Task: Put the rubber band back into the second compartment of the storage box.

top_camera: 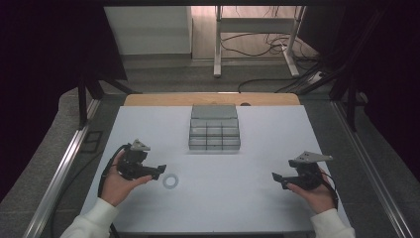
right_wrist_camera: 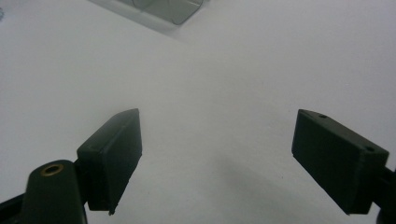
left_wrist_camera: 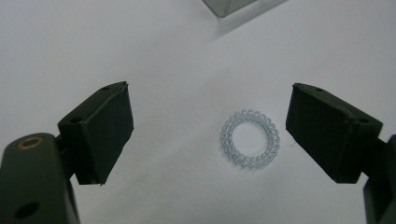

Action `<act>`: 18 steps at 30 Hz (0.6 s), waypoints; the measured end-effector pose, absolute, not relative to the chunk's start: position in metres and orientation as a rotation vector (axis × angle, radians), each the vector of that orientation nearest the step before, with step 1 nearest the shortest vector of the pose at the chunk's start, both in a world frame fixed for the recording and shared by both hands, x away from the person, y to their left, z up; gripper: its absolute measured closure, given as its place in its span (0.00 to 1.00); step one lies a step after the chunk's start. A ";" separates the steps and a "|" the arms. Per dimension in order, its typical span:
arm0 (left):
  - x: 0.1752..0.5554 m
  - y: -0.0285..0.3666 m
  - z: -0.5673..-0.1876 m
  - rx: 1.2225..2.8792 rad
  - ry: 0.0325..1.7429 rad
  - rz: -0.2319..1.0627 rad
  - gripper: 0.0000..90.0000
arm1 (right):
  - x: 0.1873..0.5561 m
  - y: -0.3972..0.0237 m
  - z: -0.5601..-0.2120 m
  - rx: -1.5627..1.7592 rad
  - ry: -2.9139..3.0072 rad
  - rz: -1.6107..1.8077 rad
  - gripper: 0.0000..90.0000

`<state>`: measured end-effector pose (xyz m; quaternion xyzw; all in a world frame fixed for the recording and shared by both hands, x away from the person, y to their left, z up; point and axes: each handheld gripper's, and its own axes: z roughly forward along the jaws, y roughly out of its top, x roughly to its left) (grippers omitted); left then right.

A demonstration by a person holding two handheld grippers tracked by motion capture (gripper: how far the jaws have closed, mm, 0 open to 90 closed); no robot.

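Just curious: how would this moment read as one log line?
left gripper: open, fingers flank spiral hair tie, no contact | right gripper: open over bare table

A white table top [top_camera: 257, 148] fills the middle of the frame, with a strip of bare wood along its far edge. At upper centre of the table stands a grey stepped organiser [top_camera: 214, 127] with rows of small compartments. At lower left, a hand in a white sleeve holds the left gripper [top_camera: 159, 170], its black jaws pointing right toward a small pale coiled hair tie [top_camera: 171, 181] that lies flat just beside the jaw tips. At lower right, the other hand holds the right gripper [top_camera: 275, 177], jaws pointing left, well apart from the ring. Cables lie on the floor beyond the table.
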<state>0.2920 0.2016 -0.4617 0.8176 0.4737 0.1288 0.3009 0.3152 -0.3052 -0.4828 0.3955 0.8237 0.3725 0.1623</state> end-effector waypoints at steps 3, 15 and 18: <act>0.294 0.198 -0.463 2.197 1.255 0.333 0.17 | 0.316 -0.305 -0.483 1.128 2.352 1.059 0.19; 0.305 0.186 -0.469 2.295 1.252 0.298 0.17 | 0.315 -0.304 -0.484 1.123 2.361 1.046 0.19; 0.308 0.185 -0.472 2.314 1.264 0.284 0.17 | 0.315 -0.304 -0.485 1.122 2.362 1.045 0.19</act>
